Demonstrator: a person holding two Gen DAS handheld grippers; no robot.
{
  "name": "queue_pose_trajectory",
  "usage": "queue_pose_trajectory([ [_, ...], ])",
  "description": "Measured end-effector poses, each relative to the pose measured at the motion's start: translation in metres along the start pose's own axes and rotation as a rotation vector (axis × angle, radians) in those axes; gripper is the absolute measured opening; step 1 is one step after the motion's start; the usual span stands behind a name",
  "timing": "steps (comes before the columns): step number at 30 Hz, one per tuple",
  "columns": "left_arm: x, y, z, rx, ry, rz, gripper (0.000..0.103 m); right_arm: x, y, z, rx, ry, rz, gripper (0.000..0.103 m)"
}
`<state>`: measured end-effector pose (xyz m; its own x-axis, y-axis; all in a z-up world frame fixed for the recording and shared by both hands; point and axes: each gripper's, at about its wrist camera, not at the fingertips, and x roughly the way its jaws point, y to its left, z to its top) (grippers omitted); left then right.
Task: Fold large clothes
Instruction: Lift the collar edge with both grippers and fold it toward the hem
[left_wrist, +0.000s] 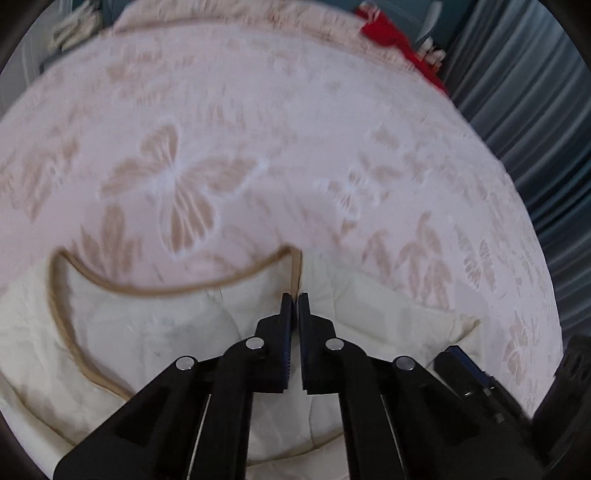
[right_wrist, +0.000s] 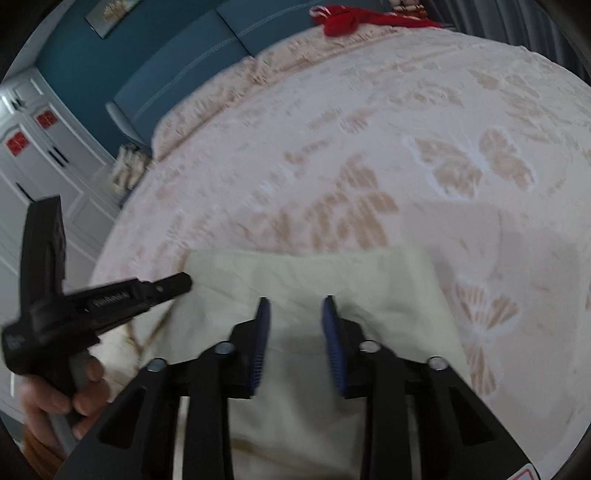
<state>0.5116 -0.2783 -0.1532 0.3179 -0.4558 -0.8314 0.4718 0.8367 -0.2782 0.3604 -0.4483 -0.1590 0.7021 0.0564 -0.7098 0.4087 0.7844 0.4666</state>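
Observation:
A cream garment (left_wrist: 155, 332) with a tan-trimmed neckline lies on the bed close in front of me. In the left wrist view my left gripper (left_wrist: 294, 297) is shut, and the tan trim runs straight down into its fingertips. The right wrist view shows the same garment (right_wrist: 314, 273) lying as a flat cream panel. Above it my right gripper (right_wrist: 295, 301) stands open, its blue pads (right_wrist: 262, 332) apart with nothing pinched between them. The left gripper (right_wrist: 184, 281) shows at the left by the cloth's corner, held by a hand (right_wrist: 55, 398). The right gripper's body (left_wrist: 461, 363) peeks in at the lower right.
A pale pink bedspread (left_wrist: 240, 122) with tan butterfly patterns covers the whole bed (right_wrist: 388, 122). A red cloth (left_wrist: 391, 33) lies at the far edge (right_wrist: 343, 18). Grey-blue curtains (left_wrist: 517, 96) hang on the right, with a blue headboard (right_wrist: 184, 66) and a white wardrobe (right_wrist: 40, 155) on the left.

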Motion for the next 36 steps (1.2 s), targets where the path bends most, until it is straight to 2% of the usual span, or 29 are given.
queue_pose_trajectory([
  [2, -0.005, 0.002, -0.001, -0.006, -0.037, -0.003, 0.002, 0.002, 0.005, 0.005, -0.021, 0.005, -0.029, 0.019],
  [3, -0.004, 0.004, -0.003, -0.009, -0.042, 0.005, 0.002, 0.012, 0.005, 0.006, -0.036, 0.031, -0.07, 0.018],
  [5, 0.01, 0.007, -0.008, -0.003, -0.031, 0.036, 0.002, 0.03, -0.003, 0.001, -0.025, 0.084, -0.119, 0.005],
  [7, 0.024, 0.013, -0.014, -0.023, -0.018, 0.035, 0.002, 0.035, -0.013, -0.003, 0.004, 0.072, -0.123, 0.0],
  [14, 0.03, 0.016, -0.024, -0.01, -0.084, 0.042, 0.003, 0.045, -0.011, -0.009, -0.049, 0.035, -0.172, 0.0],
  [16, 0.022, 0.016, -0.025, -0.011, -0.105, 0.051, 0.007, 0.044, -0.011, -0.007, -0.041, 0.035, -0.163, 0.0],
  [17, 0.009, 0.018, -0.028, -0.018, -0.126, 0.08, 0.012, 0.042, -0.013, -0.006, -0.028, 0.041, -0.148, 0.0],
  [19, -0.021, 0.025, -0.032, -0.016, -0.177, 0.101, 0.012, 0.03, -0.014, 0.001, 0.004, 0.062, -0.149, 0.0],
  [20, -0.045, 0.036, -0.032, -0.003, -0.218, 0.08, 0.013, 0.017, -0.008, 0.005, -0.002, 0.041, -0.199, 0.003],
  [21, -0.058, 0.044, -0.032, 0.006, -0.237, 0.087, 0.017, 0.005, 0.0, 0.006, -0.017, 0.004, -0.215, 0.012],
  [22, -0.068, 0.056, -0.029, 0.021, -0.242, 0.121, 0.018, -0.011, 0.016, 0.01, -0.044, -0.039, -0.199, 0.013],
  [23, -0.072, 0.072, -0.023, 0.044, -0.219, 0.186, 0.018, -0.018, 0.037, 0.013, -0.077, -0.045, -0.142, 0.012],
  [25, -0.061, 0.095, -0.016, 0.053, -0.15, 0.278, 0.016, -0.01, 0.077, 0.014, -0.15, 0.001, -0.074, 0.012],
  [27, -0.044, 0.119, -0.015, 0.012, -0.067, 0.301, 0.014, 0.019, 0.123, 0.005, -0.226, 0.085, 0.011, 0.011],
  [30, -0.028, 0.125, -0.021, 0.018, -0.035, 0.305, 0.014, 0.061, 0.166, -0.015, -0.356, 0.165, -0.007, 0.01],
  [31, -0.025, 0.125, -0.024, 0.036, -0.032, 0.314, 0.014, 0.082, 0.175, -0.024, -0.394, 0.215, -0.018, 0.01],
  [33, -0.018, 0.12, -0.029, 0.076, -0.043, 0.341, 0.014, 0.107, 0.176, -0.036, -0.435, 0.275, -0.078, 0.002],
  [36, -0.015, 0.123, -0.033, 0.088, -0.07, 0.346, 0.016, 0.107, 0.158, -0.036, -0.451, 0.231, -0.129, 0.0],
])
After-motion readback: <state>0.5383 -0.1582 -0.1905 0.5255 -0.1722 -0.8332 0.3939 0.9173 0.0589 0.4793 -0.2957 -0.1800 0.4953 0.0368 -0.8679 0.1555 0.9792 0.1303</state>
